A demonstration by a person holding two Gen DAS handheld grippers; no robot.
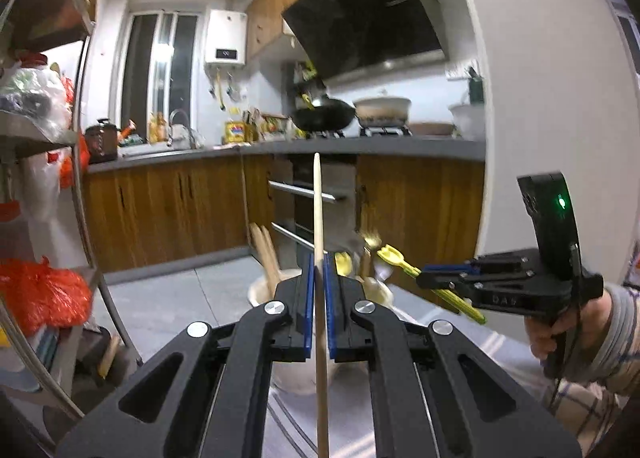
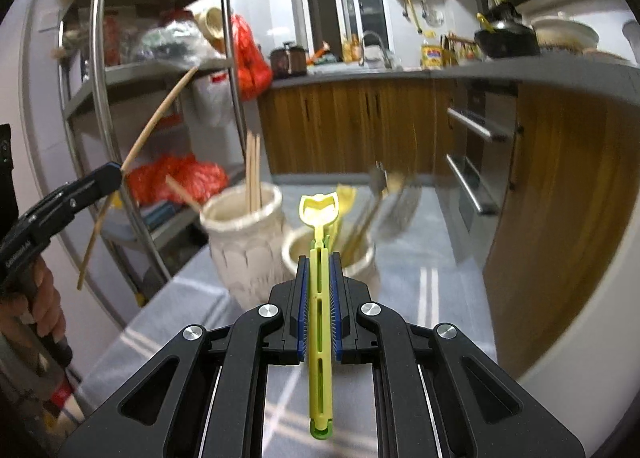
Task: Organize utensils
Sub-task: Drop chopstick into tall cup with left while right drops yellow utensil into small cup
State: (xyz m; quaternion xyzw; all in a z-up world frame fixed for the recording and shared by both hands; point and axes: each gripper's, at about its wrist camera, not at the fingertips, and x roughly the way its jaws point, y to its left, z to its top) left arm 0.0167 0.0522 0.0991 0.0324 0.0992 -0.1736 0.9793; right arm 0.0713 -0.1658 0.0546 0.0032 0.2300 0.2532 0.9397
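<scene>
My left gripper (image 1: pixel 319 264) is shut on a single wooden chopstick (image 1: pixel 318 202) held upright; it also shows in the right wrist view (image 2: pixel 116 170), with the chopstick (image 2: pixel 160 114) slanting up. My right gripper (image 2: pixel 319 264) is shut on a yellow-green plastic utensil (image 2: pixel 320 226), held above the holders; it shows in the left wrist view (image 1: pixel 424 278) with the utensil (image 1: pixel 394 258). A tall white ceramic holder (image 2: pixel 244 246) contains several chopsticks (image 2: pixel 253 170). A shorter white holder (image 2: pixel 360 258) contains yellow and metal utensils, blurred.
The holders stand on a grey cloth-covered table (image 2: pixel 424 286). A metal shelf rack (image 2: pixel 104 98) with bags stands to the left. Wooden kitchen cabinets (image 2: pixel 348 122) and an oven (image 2: pixel 476 162) lie beyond, with a wok (image 1: pixel 324 116) on the counter.
</scene>
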